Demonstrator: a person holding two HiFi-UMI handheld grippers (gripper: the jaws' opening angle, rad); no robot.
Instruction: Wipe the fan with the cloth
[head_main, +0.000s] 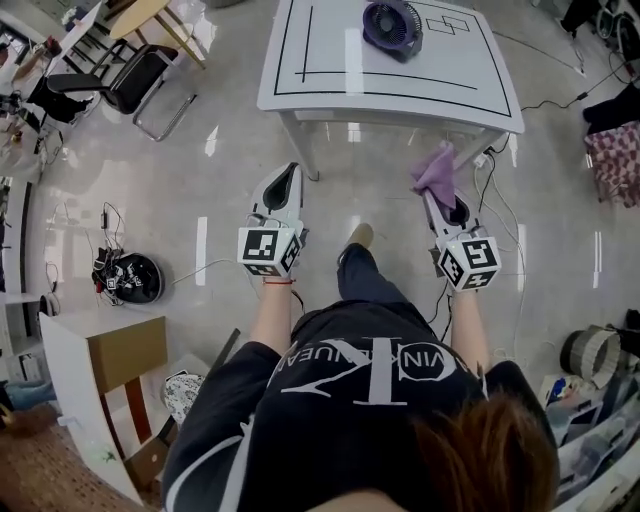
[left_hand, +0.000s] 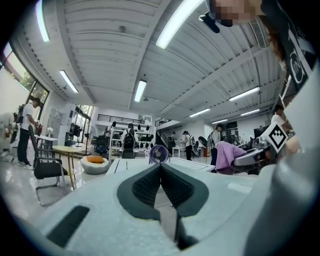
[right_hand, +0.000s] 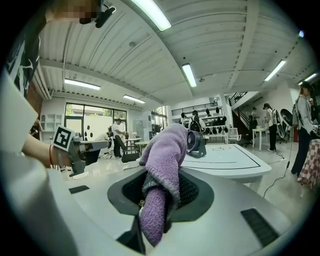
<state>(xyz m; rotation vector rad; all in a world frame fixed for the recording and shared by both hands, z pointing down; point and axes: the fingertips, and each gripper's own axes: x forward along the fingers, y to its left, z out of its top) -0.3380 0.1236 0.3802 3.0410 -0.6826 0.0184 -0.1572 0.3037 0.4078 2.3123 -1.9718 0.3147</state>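
The fan (head_main: 392, 28) is small, round and dark, and it stands upright on its own foot near the far edge of the white tabletop (head_main: 330, 60), well away from both claws. It looks light to me, so I'd expect it to slide or rock if rubbed hard. The grille is probably the delicate part. The foot or the stem under the head seems the safest place to steady it.

The cloth (right_hand: 162, 170) is purple, soft and limp. The right claw (head_main: 440, 205) is clenched on it, one end bunched up beyond the tips and the other hanging down between the jaws. That loose wad should mould to the grille well enough.

The left claw (head_main: 285, 185) is closed tight on nothing, so it is free to brace the fan.

The person stands on the floor just short of the tabletop's near edge. Apart from some black marked lines, nothing lies on the tabletop between that edge and the fan.

Cables (head_main: 500, 200) trail on the floor by the right-hand table leg, close to the feet, and could trip someone. A black chair (head_main: 130, 80) stands off to the left, clear of the way.
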